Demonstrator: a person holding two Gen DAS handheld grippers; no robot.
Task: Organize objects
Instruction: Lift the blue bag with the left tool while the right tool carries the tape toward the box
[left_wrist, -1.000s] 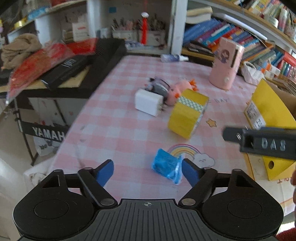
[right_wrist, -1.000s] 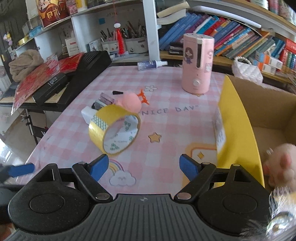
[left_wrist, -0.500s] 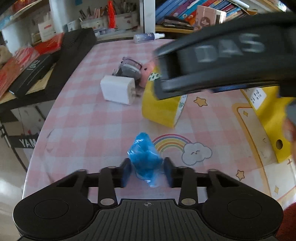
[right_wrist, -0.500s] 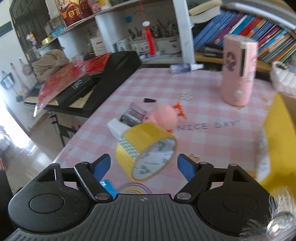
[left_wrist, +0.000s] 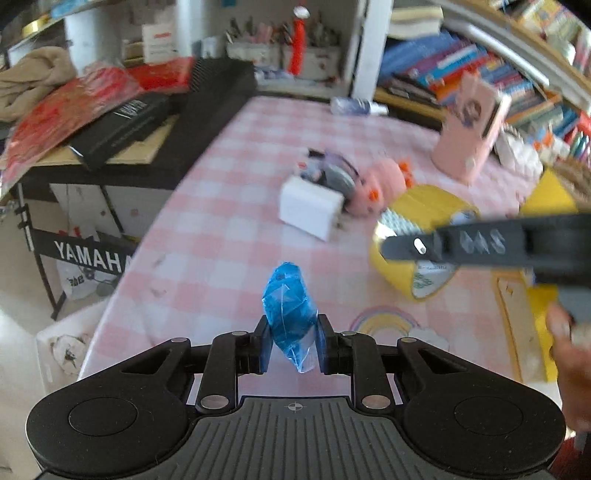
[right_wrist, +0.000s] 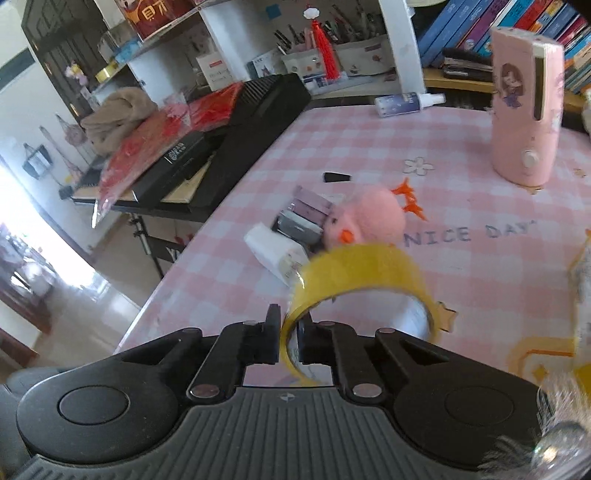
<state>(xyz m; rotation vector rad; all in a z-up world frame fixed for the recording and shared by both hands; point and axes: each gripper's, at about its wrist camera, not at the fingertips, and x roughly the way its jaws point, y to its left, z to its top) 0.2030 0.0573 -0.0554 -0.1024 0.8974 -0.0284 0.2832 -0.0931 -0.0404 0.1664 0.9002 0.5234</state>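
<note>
Between our left gripper's (left_wrist: 291, 345) fingers sits a crumpled blue plastic packet (left_wrist: 290, 310), pinched at its lower half so that its upper end stands up above the fingertips, clear of the pink checked tablecloth (left_wrist: 229, 236). Our right gripper (right_wrist: 288, 341) is closed on the wall of a yellow tape roll (right_wrist: 364, 266): one finger lies outside the ring and the other inside it, with the roll tilted away over the cloth; we cannot tell whether its far edge touches the table. From the left wrist view the same yellow tape roll (left_wrist: 417, 218) shows partly behind the black body of the right gripper (left_wrist: 476, 245).

Farther up the cloth lies a white charger block (left_wrist: 308, 210), and touching it, a small grey and purple case (right_wrist: 303, 218). A pink plush chick (right_wrist: 364, 218) rests against that case, just beyond the tape roll. Near the far right of the table a tall pink dispenser (right_wrist: 526, 107) stands upright, and a small spray bottle (right_wrist: 402, 103) lies on its side at the far edge. A black keyboard (right_wrist: 258, 122) flanks the table's left side.
</note>
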